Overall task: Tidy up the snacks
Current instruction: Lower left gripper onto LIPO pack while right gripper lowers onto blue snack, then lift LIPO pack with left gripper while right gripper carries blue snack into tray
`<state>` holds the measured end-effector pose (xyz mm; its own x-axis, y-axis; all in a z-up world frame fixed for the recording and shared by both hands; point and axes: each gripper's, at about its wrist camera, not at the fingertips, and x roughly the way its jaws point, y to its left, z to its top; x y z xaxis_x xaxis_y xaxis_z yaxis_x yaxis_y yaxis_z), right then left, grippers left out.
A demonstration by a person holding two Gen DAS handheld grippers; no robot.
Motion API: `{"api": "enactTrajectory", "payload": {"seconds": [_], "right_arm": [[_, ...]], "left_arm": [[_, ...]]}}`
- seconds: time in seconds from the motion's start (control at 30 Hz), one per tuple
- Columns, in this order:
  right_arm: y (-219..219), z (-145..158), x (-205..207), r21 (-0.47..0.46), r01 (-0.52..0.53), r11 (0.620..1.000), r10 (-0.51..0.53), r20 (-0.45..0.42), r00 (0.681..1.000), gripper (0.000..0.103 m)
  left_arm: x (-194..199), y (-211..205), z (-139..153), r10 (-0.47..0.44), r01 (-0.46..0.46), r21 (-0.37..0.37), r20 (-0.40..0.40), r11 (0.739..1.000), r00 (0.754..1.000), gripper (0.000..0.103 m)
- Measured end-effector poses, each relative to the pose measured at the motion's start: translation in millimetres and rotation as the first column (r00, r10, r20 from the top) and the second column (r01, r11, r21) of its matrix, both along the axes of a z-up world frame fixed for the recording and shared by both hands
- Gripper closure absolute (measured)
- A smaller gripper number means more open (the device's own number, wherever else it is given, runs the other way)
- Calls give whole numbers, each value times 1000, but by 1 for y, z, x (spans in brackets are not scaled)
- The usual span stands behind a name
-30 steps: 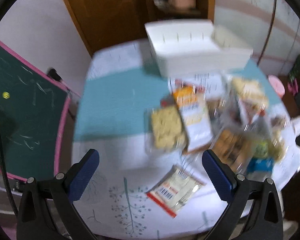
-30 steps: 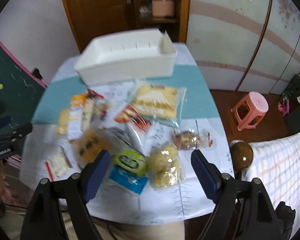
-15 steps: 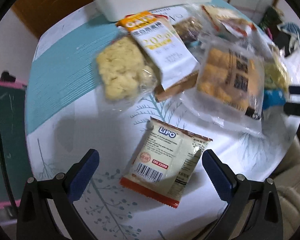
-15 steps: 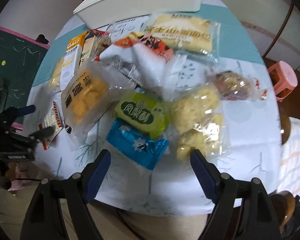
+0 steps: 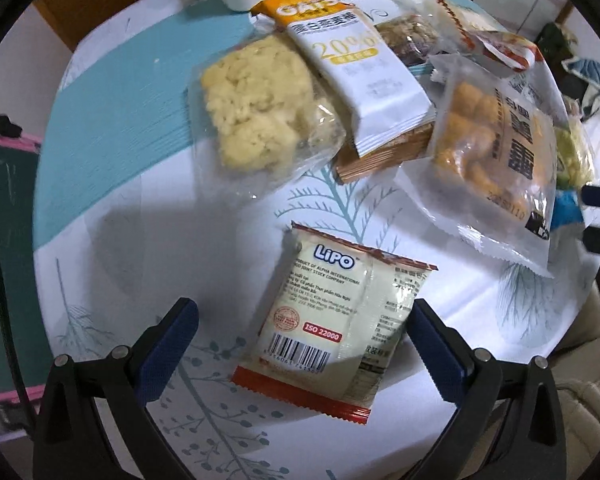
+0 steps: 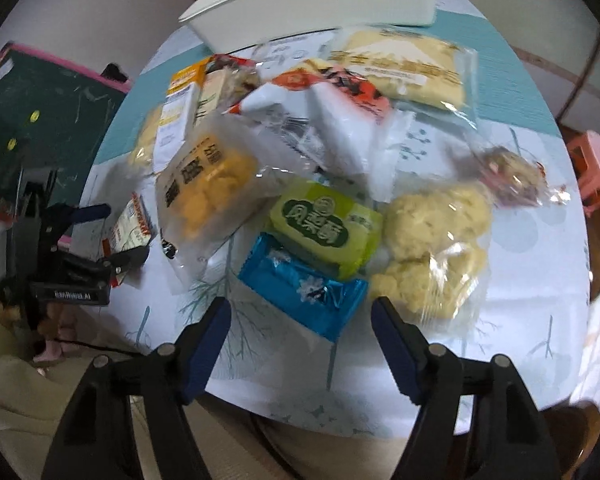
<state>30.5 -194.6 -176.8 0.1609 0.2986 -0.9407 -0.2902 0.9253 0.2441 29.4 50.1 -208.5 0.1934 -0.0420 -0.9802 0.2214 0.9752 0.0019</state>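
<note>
My left gripper (image 5: 300,320) is open, low over the table, with a cream Lipo packet (image 5: 332,312) lying between its fingers. Beyond it lie a crumbly yellow cake pack (image 5: 256,108), a white oats pack (image 5: 360,80) and an orange puff pack (image 5: 496,152). My right gripper (image 6: 302,320) is open just above a blue foil packet (image 6: 304,284). A green packet (image 6: 328,224) and a pale cake pack (image 6: 432,240) lie right behind it. The white bin (image 6: 320,0) stands at the table's far side. The left gripper shows in the right wrist view (image 6: 112,232).
The round table (image 5: 120,240) has a white and teal cloth. A green chalkboard (image 6: 40,120) stands to the left. A pink stool (image 6: 596,168) is on the floor at the right. The table edge (image 6: 340,412) is close under my right gripper.
Both grippers have come down and forward toward the snacks. The Lipo packet now lies between the left fingers, and the blue packet is just ahead of the right fingers.
</note>
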Motion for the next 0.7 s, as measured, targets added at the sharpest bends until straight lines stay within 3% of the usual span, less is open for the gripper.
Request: {"api": "enactTrajectory", "payload": {"seconds": [0.37, 0.4, 0.43, 0.5, 0.53, 0.57, 0.7], "right_arm": [[40, -17, -9, -157, -126, 979, 136, 49, 990, 27], [43, -19, -10, -171, -133, 976, 143, 51, 988, 36], [45, -18, -12, -187, -133, 973, 149, 72, 986, 50], [43, -16, -14, -146, -131, 981, 142, 63, 988, 62], [40, -17, -12, -117, -122, 986, 129, 57, 990, 64], [37, -16, -12, -100, -111, 989, 117, 56, 991, 64], [26, -7, -17, -34, -110, 993, 112, 60, 992, 68]], "left_arm": [[-1, 24, -1, 15, -15, -19, 17, 1000, 1000, 3], [1, 24, -4, 14, -14, -18, 23, 1000, 1000, 5], [-3, 22, -1, 3, -2, -21, 36, 1000, 999, 13], [-6, 17, 5, -26, 28, -29, 72, 999, 997, 37], [-10, 14, 7, -33, 36, -27, 84, 999, 996, 54], [-12, 12, 9, -36, 39, -28, 82, 999, 996, 59], [-19, 9, 11, -19, 22, -34, 71, 999, 997, 59]]}}
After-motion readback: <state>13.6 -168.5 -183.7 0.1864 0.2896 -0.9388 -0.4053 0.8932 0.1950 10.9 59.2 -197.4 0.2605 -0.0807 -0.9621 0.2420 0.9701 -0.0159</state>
